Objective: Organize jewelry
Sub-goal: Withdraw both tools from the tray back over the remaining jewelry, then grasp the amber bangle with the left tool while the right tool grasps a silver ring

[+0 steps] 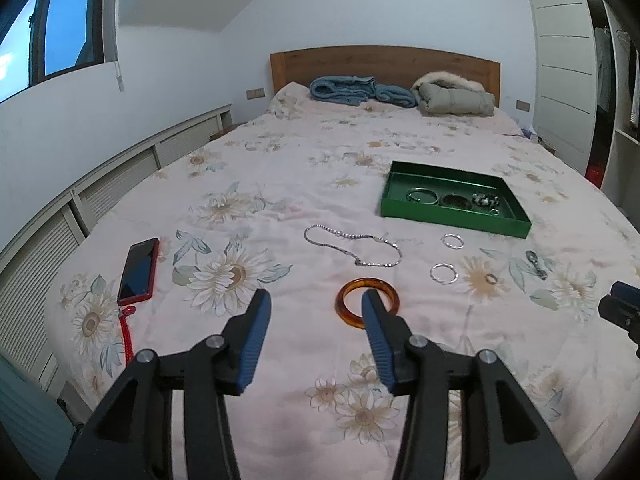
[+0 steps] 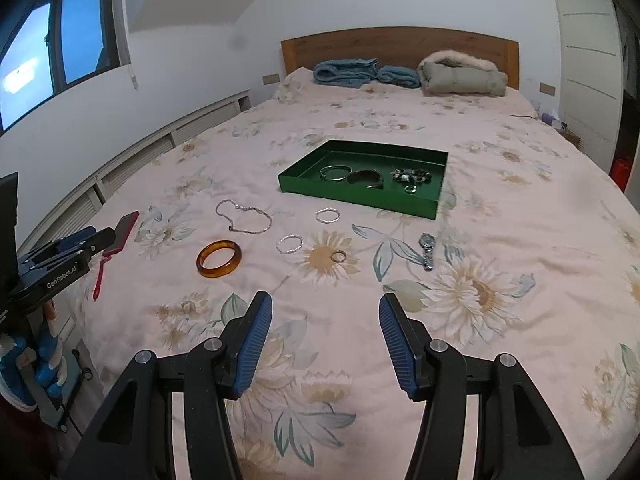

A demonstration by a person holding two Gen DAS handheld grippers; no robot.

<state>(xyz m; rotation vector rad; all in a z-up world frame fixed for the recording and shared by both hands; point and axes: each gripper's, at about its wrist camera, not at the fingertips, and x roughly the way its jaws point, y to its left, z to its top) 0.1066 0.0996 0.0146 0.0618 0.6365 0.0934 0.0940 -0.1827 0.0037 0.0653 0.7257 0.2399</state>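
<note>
Amber bangle (image 1: 367,299) lies flat on the flowered bed cover (image 1: 280,184), near edge, well short of the green tray (image 1: 452,222). Left tool (image 1: 316,302) spread, nothing between the pads; its right finger overlaps the bangle's near rim in the left wrist view, though contact can't be confirmed. Right tool (image 2: 326,306) also spread and empty, hanging over bare cover. The bangle looks rigid, glossy, likely resin or glass-like: light, slick, could chip if dropped on something hard; best taken across the band, one pad inside the ring and one outside. Silver chain necklace (image 1: 352,250) beyond it is limp and will bunch or trail; pinch near the middle and lift slowly. Two thin silver hoops (image 1: 444,273) and a small ring (image 1: 491,279) lie flat against soft fabric, hard to get under. Wristwatch (image 2: 427,251) is heavier, with a jointed band. The tray already holds bangles and beads. Red phone (image 1: 138,272) sits at left. Only legible writing: "GenRobot.AI" on the left tool's body, seen from the right wrist view.
</note>
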